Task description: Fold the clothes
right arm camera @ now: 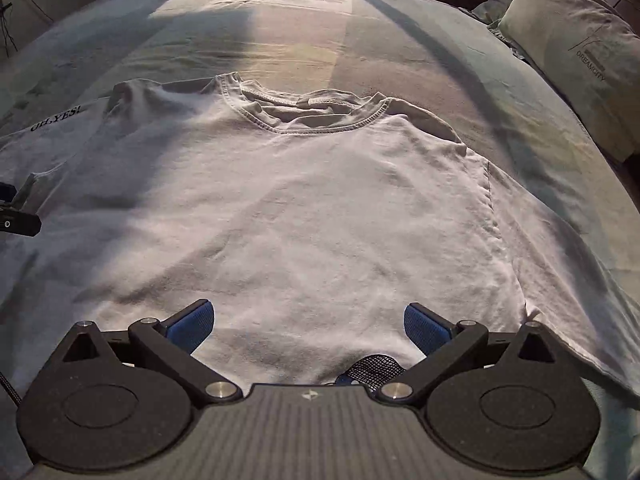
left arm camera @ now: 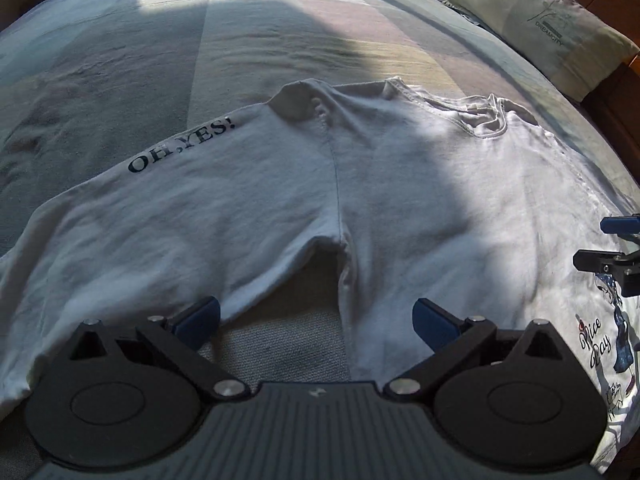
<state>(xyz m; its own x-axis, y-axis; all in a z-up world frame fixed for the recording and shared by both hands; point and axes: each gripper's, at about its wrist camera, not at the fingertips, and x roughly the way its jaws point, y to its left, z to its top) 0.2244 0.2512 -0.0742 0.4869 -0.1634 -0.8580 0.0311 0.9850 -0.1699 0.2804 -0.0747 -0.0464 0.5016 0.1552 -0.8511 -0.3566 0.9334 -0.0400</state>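
From the left wrist, the left gripper (left arm camera: 316,316) is being held spread wide over the white T-shirt (left arm camera: 400,200) lying flat on the bed (left arm camera: 120,60); "OH,YES!" (left arm camera: 182,148) and "Nice Day" (left arm camera: 596,340) are being shown, "DREAMCITY" on the pillow (left arm camera: 536,20). From the right wrist, the right gripper (right arm camera: 308,320) is likewise being held spread, nothing pinched, above the shirt's lower edge.

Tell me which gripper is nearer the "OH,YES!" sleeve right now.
Left. The left gripper hangs open at the armpit where the "OH,YES!" sleeve joins the shirt body. The right gripper hangs open over the shirt's chest, with that sleeve far off to its left.
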